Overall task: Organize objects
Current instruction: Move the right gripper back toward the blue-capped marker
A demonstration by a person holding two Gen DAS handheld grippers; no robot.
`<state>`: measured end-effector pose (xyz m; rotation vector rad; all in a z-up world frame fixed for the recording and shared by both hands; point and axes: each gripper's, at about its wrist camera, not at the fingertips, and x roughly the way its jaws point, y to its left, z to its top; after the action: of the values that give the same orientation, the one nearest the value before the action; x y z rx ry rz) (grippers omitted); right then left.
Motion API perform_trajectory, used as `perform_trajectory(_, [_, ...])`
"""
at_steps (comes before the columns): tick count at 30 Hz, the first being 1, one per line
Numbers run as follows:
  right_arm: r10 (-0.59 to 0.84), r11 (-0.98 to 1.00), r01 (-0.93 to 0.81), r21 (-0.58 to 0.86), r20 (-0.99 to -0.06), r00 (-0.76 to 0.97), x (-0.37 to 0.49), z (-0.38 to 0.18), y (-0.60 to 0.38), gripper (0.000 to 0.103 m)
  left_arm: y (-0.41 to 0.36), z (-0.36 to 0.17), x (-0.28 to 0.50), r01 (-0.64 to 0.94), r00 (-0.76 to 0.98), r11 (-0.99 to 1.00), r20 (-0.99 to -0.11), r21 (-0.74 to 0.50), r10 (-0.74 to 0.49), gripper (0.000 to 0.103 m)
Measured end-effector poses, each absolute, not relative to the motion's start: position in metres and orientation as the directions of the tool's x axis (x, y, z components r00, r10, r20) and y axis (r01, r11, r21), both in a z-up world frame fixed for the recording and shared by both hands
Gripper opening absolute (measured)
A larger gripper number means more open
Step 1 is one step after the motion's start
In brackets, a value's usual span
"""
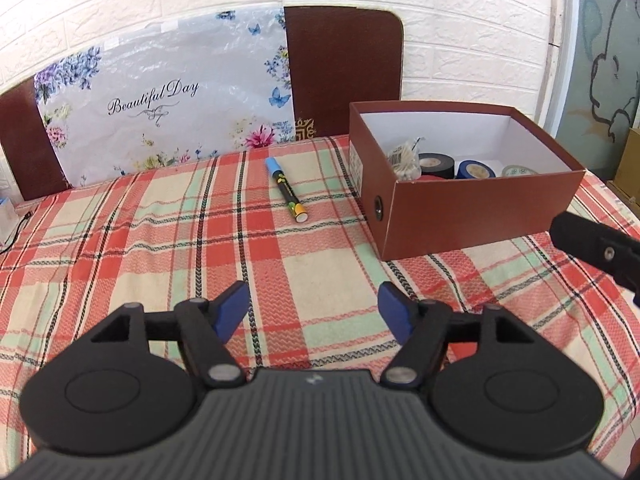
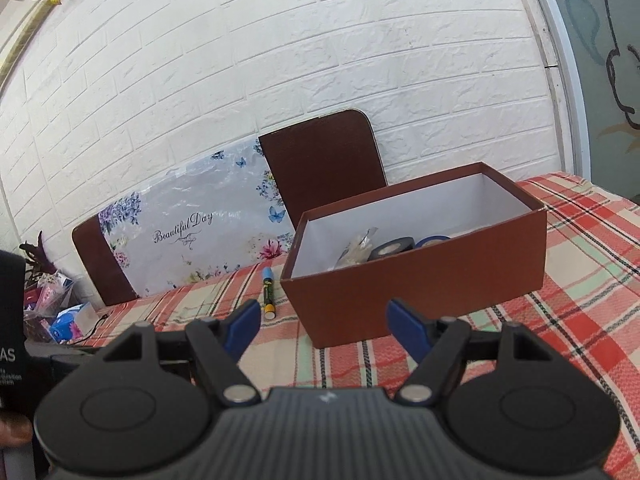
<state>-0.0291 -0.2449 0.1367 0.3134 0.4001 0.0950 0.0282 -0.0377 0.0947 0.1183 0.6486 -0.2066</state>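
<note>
Left wrist view: my left gripper (image 1: 313,307) gapes empty above the table (image 1: 120,240). One marker (image 1: 286,190) lies beside the shoebox (image 1: 472,208): light, rigid, slippery, prone to rolling; I'd pinch mid-barrel, crosswise.

Left wrist cam: sits just behind the left gripper (image 1: 314,312), looks forward and down over the plaid tablecloth (image 1: 120,248). Brown box (image 1: 480,216) at 2 o'clock, marker (image 1: 287,189) at 12, both near. Chair backs and brick wall (image 1: 460,40) close the far edge.

Right wrist cam: behind the right gripper (image 2: 324,330), pitched flatter, so more wall (image 2: 320,60) fills the frame. Box (image 2: 420,280) dead ahead at 12 to 1 o'clock, close; marker (image 2: 268,292) at 11.

Shared: box, marker, cloth, chairs, wall. Right gripper (image 1: 596,250) shows in the left view at 3 o'clock.
</note>
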Motion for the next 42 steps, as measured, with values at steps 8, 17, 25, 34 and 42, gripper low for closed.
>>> perform_trajectory(8, [0.143, 0.968, -0.047, 0.248, -0.386, 0.911, -0.026, 0.133, -0.234, 0.072, -0.032, 0.085, 0.042, 0.199, 0.766, 0.980, -0.628, 0.030, -0.136, 0.074])
perform_trajectory(17, [0.124, 0.961, -0.004, 0.275, -0.418, 0.900, 0.002, 0.113, -0.242, 0.072, -0.037, 0.067, 0.059, 0.204, 0.739, 0.978, -0.662, 0.045, -0.124, 0.074])
perform_trajectory(25, [0.107, 0.965, 0.017, 0.260, -0.455, 0.884, 0.011, 0.098, -0.242, 0.072, -0.041, 0.054, 0.067, 0.215, 0.732, 0.975, -0.670, 0.052, -0.125, 0.076])
perform_trajectory(34, [0.120, 0.975, 0.000, 0.223, -0.524, 0.843, 0.023, 0.075, -0.221, 0.072, -0.028, 0.036, 0.078, 0.206, 0.730, 0.977, -0.674, 0.060, -0.113, 0.077])
perform_trajectory(42, [0.164, 0.982, -0.081, 0.169, -0.571, 0.805, 0.040, 0.066, -0.187, 0.072, 0.004, 0.026, 0.099, 0.132, 0.738, 0.990, -0.672, 0.048, -0.066, 0.077])
